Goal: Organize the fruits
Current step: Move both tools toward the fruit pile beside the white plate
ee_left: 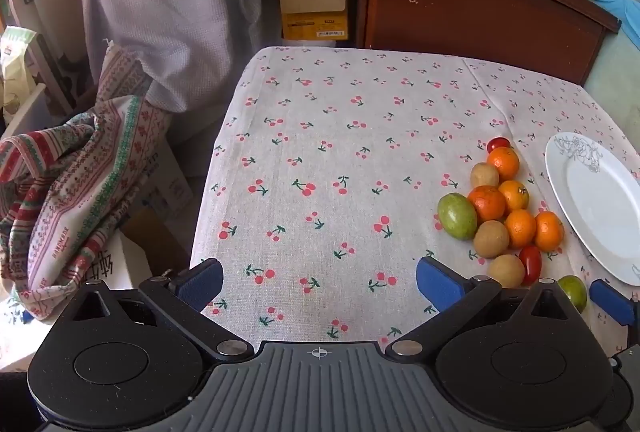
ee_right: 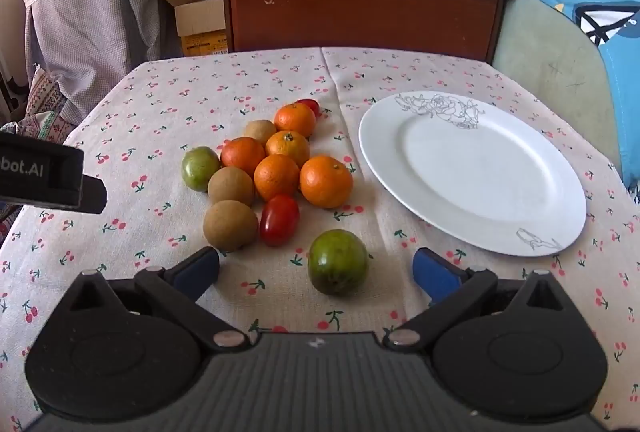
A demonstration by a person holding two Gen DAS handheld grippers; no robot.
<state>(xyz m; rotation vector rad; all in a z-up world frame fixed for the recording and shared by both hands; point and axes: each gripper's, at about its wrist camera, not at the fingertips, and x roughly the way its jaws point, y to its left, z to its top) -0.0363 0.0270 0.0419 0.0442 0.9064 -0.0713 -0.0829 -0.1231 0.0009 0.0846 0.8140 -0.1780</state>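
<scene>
Left wrist view: the left gripper [ee_left: 320, 282] hovers low over a table covered by a cherry-print tablecloth [ee_left: 340, 135], its blue-padded jaws spread wide apart with only bare cloth between them. The fruit cluster [ee_left: 504, 203] lies to the right of the gripper on the cloth: several oranges, brown round fruits, a large green fruit [ee_left: 457, 216] at the cluster's left edge, and a red cherry tomato [ee_left: 530, 264] at its near end. A white plate [ee_left: 600, 199] rests just right of the cluster, partly cut by the frame edge. A blue finger pad of the right gripper [ee_left: 611, 302] shows at the lower right, near a second green fruit [ee_left: 574, 292] that is partly hidden behind the left gripper's linkage. A wooden cabinet [ee_left: 480, 3] stands beyond the table. Right wrist view: the right gripper [ee_right: 316, 272] is held near the tablecloth [ee_right: 160, 103] with its jaws wide apart and gripping nothing; a lone green fruit [ee_right: 338, 262] sits on the cloth between the fingertips, touching neither. The main cluster [ee_right: 272, 163] lies just beyond, well left of centre, with a cherry tomato [ee_right: 279, 220] at its near edge. The plate [ee_right: 472, 171] lies to the right, holding no fruit. Part of the left gripper's black body [ee_right: 44, 175] enters at the left edge.
</scene>
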